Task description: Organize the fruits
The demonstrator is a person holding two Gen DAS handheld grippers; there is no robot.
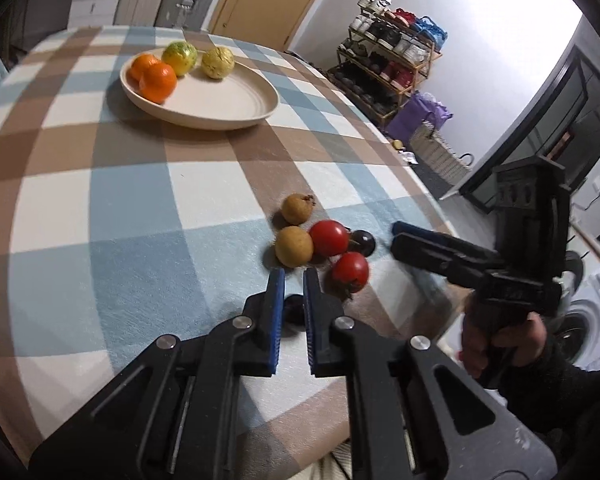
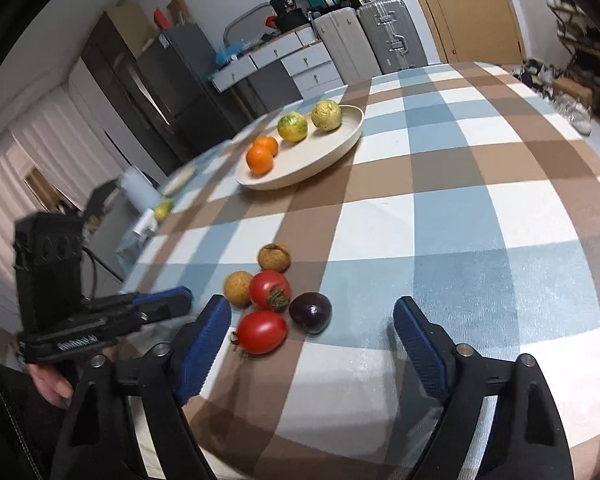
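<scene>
**Left wrist view.** The left gripper [image 1: 294, 292] reaches in from 6 o'clock. Its ribbed blue pads [image 1: 277, 312] stand nearly together, with only a thin slit between them. A dark round thing [image 1: 296, 314] shows in that slit, and I cannot tell whether it is pinched or just lies beneath.

Just past the tips, a cluster of fruit sits on the soft checked tablecloth [image 1: 100, 200]:
- two matte brown fruits [image 1: 294, 246], rough-skinned
- two glossy red tomatoes [image 1: 329, 237]
- a smooth dark plum [image 1: 364, 241] at the cluster's 3 o'clock

Towards 11 o'clock lies a shallow cream plate [image 1: 236, 100] with a ridged rim. It holds two oranges [image 1: 158, 82], a green-yellow citrus [image 1: 180, 58] and a knobbly yellow fruit [image 1: 218, 62]. The right gripper [image 1: 398, 240] comes in from 3 o'clock, held by the right hand [image 1: 500, 340].

**Right wrist view.** The right gripper [image 2: 312, 306] has its dimpled blue pads [image 2: 204, 344] spread wide apart, with nothing between them but cloth. The plum [image 2: 311, 312] and the tomatoes [image 2: 262, 332] lie just ahead of the tips. The brown fruits [image 2: 275, 258] are behind them, one with cracked skin.

The plate [image 2: 300, 178] sits at 12 o'clock, well apart from the cluster. The left gripper [image 2: 180, 300] points in from 9 o'clock, and its fingers look close together.
</scene>
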